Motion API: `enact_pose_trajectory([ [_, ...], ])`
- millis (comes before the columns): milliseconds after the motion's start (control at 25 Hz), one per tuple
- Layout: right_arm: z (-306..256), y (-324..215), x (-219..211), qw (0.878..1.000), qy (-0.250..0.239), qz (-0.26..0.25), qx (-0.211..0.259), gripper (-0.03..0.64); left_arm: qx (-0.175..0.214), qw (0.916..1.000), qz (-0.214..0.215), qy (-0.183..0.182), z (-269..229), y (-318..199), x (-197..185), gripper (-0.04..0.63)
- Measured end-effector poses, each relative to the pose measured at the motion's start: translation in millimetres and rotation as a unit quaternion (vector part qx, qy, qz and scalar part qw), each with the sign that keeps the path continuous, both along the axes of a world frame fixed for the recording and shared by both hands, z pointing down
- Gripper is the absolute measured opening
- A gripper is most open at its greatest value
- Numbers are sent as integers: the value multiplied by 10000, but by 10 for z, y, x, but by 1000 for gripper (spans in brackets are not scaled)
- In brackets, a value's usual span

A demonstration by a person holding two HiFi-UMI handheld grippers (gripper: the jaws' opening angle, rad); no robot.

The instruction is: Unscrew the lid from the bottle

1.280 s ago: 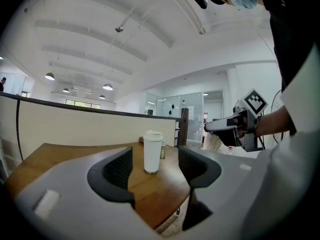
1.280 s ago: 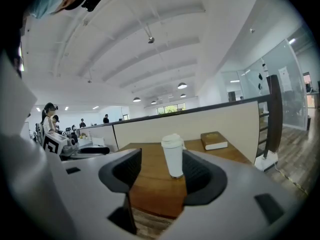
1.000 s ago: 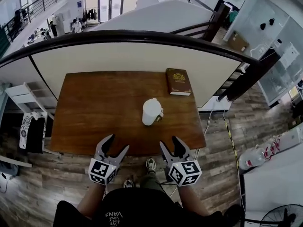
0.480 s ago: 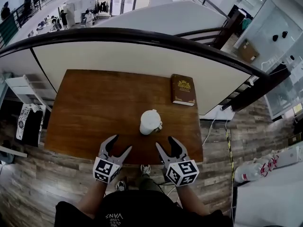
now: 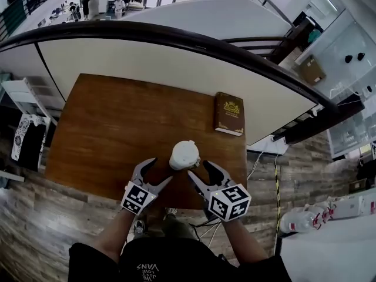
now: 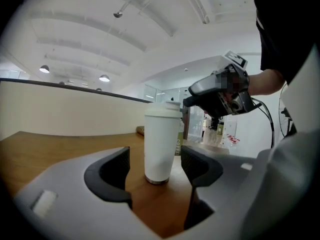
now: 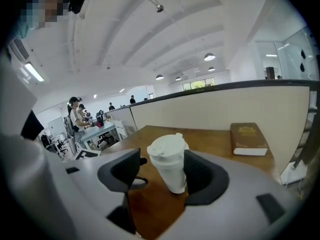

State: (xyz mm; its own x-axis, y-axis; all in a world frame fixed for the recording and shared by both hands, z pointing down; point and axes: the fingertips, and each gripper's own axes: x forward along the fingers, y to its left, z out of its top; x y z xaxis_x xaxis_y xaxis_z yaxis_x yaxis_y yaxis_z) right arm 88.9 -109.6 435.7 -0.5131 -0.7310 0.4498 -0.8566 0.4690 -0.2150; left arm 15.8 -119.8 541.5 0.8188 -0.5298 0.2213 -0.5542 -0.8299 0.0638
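Note:
A white bottle (image 5: 184,155) with a white lid (image 7: 167,146) stands upright near the front edge of the brown table (image 5: 111,122). My left gripper (image 5: 158,170) sits just left of and nearer than the bottle, jaws opening. In the left gripper view the bottle (image 6: 161,144) stands beyond the two pads and neither pad touches it. My right gripper (image 5: 200,169) is at the bottle's right, jaws also opening. In the right gripper view the bottle (image 7: 171,170) sits between the pads (image 7: 200,173), close to the right one, with no press visible.
A brown book (image 5: 229,113) lies at the table's far right corner. A curved partition with a dark rail (image 5: 176,40) runs behind the table. The right gripper (image 6: 220,91) shows beyond the bottle in the left gripper view. Wood floor lies below the table's front edge.
Both grippers have moved forward from in front of the table edge to either side of the bottle. The bottle has not moved on the table.

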Motion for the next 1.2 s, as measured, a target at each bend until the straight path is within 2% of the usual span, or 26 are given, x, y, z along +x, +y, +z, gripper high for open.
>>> enact_pose_trajectory([
  [280,-13,-206,-54,9992,341,-189,110,279,35,9992,407,-52,94,-212,290,332],
  [520,76,-279,-123,9992,351,-2,205,302,24,9976,694,-50,152,-268,573,350],
  [960,203,-470,-224,9973,573,-34,450,319,-18,9980,639,19,241,-318,754,353],
  [1200,175,-494,-182,9978,320,-61,578,318,62,9977,671,94,170,-351,759,353],
])
